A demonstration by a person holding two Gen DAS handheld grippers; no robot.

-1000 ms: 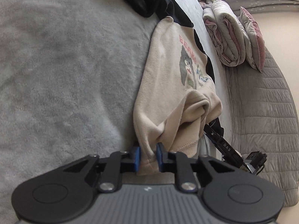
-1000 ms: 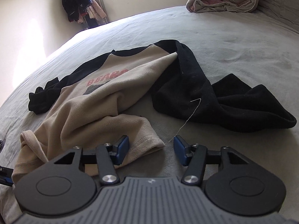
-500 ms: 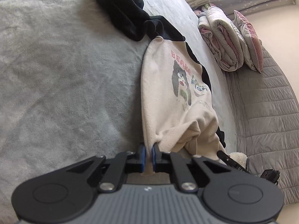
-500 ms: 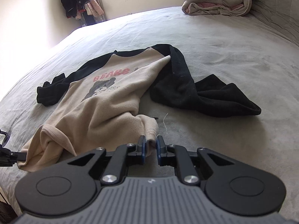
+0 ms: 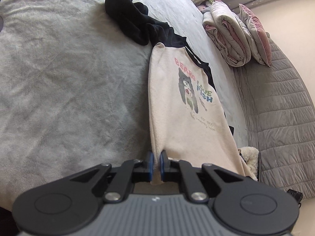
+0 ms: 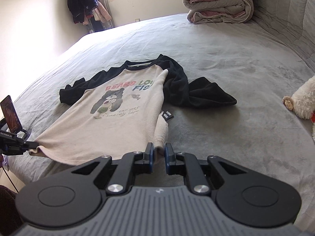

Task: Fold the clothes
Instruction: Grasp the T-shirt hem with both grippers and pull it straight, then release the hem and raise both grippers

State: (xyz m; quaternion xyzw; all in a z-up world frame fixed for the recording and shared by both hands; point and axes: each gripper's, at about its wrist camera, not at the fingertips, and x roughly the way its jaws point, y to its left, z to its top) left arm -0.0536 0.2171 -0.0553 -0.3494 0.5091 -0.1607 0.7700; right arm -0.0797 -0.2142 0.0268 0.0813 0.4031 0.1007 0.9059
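A cream shirt [image 6: 110, 125] with black sleeves and a bear print lies face up on the grey bed, its body pulled taut. It also shows in the left wrist view [image 5: 177, 118]. My left gripper [image 5: 155, 164] is shut on one corner of the shirt's hem; it appears at the left edge of the right wrist view [image 6: 29, 144]. My right gripper [image 6: 158, 155] is shut on the other hem corner. One black sleeve [image 6: 200, 94] lies bunched to the right, the other [image 6: 78, 88] to the left.
The grey bed cover [image 6: 236, 63] spreads all around the shirt. A folded quilt [image 6: 218, 5] lies at the head of the bed, with a pillow [image 5: 256, 31] beside it. A plush toy [image 6: 303, 102] sits at the right. Clothes [image 6: 84, 2] hang by the window.
Both grippers closed on the hem corners, then drew back and apart. The crumpled shirt body has been stretched flat, and the whole bear print now shows.
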